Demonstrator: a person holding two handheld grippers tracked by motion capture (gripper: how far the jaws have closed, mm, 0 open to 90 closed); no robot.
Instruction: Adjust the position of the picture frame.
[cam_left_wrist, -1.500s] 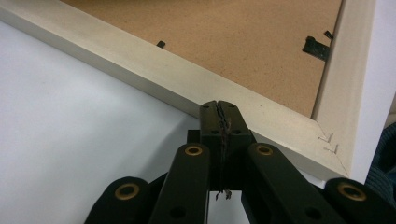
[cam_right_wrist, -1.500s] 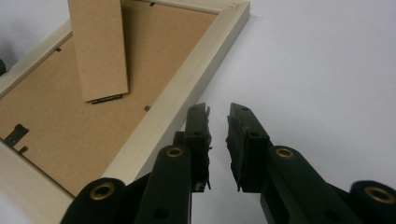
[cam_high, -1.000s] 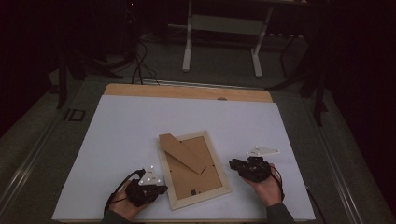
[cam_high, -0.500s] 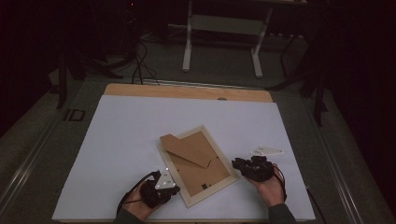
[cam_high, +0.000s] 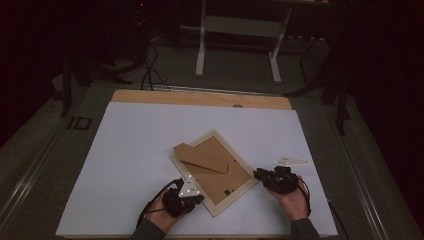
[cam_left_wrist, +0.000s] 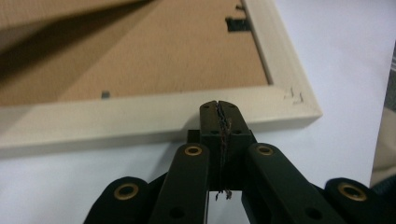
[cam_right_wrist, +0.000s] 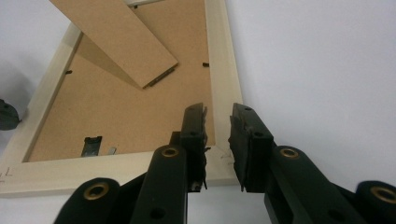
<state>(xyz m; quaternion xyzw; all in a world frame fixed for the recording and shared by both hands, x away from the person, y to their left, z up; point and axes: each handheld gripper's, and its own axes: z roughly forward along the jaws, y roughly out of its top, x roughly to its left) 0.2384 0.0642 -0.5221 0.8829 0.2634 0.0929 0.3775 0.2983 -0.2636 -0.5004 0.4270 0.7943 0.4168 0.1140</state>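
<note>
A pale wooden picture frame (cam_high: 176, 163) lies face down on the white table, with its brown backing (cam_high: 232, 176) and a folded stand flap (cam_high: 202, 156) showing. My left gripper (cam_high: 187, 197) is shut and empty. Its tips (cam_left_wrist: 218, 109) rest against the frame's near rail (cam_left_wrist: 116, 123), close to a corner. My right gripper (cam_high: 270, 177) is at the frame's right corner. Its jaws (cam_right_wrist: 217, 140) sit close on either side of the frame's side rail (cam_right_wrist: 220, 88) and grip it there.
The white sheet (cam_high: 140, 150) covers the table up to a bare wooden strip (cam_high: 200, 97) at the far edge. Beyond it stand the legs of a white desk (cam_high: 202, 45) and floor cables (cam_high: 150, 65). The front edge runs just behind both hands.
My left gripper has slid right along the front of the table against the frame. The frame has turned counter-clockwise into a more diamond-like pose. The right gripper has stayed at its corner.
</note>
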